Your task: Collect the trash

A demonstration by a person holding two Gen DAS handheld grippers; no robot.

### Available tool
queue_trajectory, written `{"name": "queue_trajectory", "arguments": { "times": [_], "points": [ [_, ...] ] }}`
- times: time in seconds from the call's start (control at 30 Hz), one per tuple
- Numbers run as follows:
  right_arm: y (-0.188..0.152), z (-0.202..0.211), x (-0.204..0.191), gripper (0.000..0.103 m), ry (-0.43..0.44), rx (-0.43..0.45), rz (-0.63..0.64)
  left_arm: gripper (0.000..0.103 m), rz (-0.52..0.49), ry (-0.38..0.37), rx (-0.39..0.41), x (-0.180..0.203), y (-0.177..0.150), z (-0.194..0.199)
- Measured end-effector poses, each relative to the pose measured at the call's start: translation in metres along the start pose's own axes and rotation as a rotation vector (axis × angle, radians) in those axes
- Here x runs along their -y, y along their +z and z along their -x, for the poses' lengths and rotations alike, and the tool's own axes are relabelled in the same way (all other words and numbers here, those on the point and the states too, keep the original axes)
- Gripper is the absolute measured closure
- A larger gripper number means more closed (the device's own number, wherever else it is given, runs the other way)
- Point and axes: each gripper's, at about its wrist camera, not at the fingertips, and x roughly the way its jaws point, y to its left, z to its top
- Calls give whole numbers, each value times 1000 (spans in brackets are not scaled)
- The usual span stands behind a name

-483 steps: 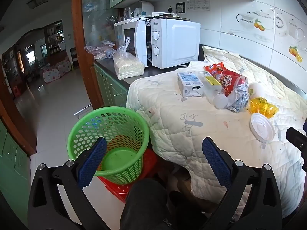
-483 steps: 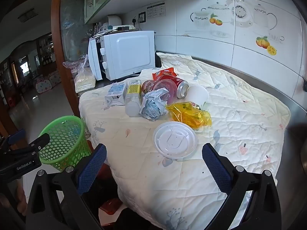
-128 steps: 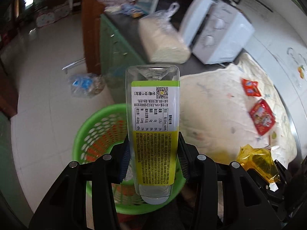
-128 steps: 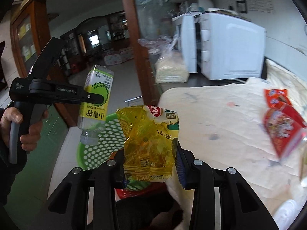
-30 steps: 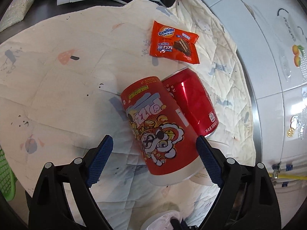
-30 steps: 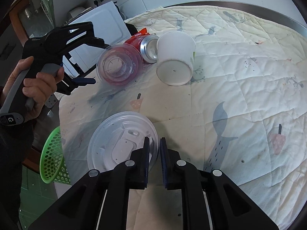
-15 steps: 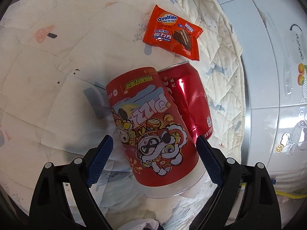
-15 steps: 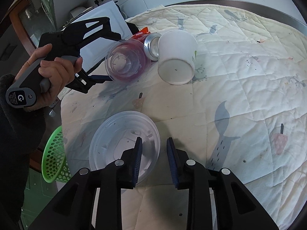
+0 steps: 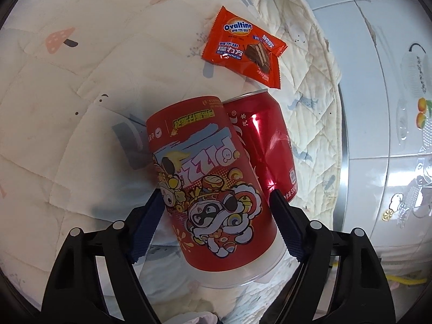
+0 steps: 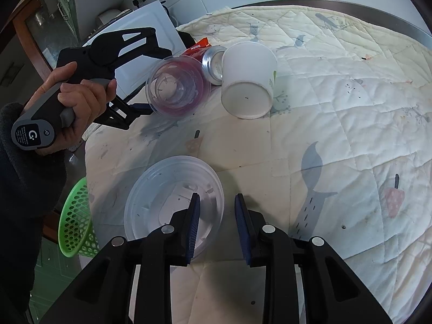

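The left gripper (image 9: 216, 216) pinches a red printed plastic cup (image 9: 208, 183) lying beside a red soda can (image 9: 267, 145) on the quilted cloth (image 9: 81, 108). The right gripper (image 10: 216, 224), fingers slightly parted (holding nothing), straddles the rim of a clear plastic lid (image 10: 162, 189).

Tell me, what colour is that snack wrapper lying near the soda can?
Orange, with a white and blue Ovaltine logo: the snack wrapper shows best in the left wrist view.
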Motion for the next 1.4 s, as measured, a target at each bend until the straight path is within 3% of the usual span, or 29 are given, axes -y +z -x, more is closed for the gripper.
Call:
{"name": "queue_trajectory", "arguments": {
  "times": [0.33, 0.43, 0.53, 0.8, 1.03, 1.17, 1.4],
  "points": [
    [0, -1, 1, 78, -7, 5, -3, 29, -115, 0, 19, -7, -11, 30],
    [0, -2, -3, 82, -19, 4, 13, 30, -146, 8, 30, -12, -13, 45],
    [0, -2, -5, 96, -40, 13, 30, 30, -162, 3, 33, -20, -15, 60],
    [5, 19, -28, 97, -80, 89, 116, 31, -196, -16, 60, -45, -26, 104],
    [16, 28, -77, 97, -43, 122, 226, 31, -176, -61, 123, -86, -33, 163],
    [23, 23, -116, 97, 22, 119, 287, 31, -119, -84, 171, -123, -33, 198],
    [26, -1, -205, 97, 157, 85, 418, 31, -36, -38, 274, -197, -41, 262]
  ]
}}
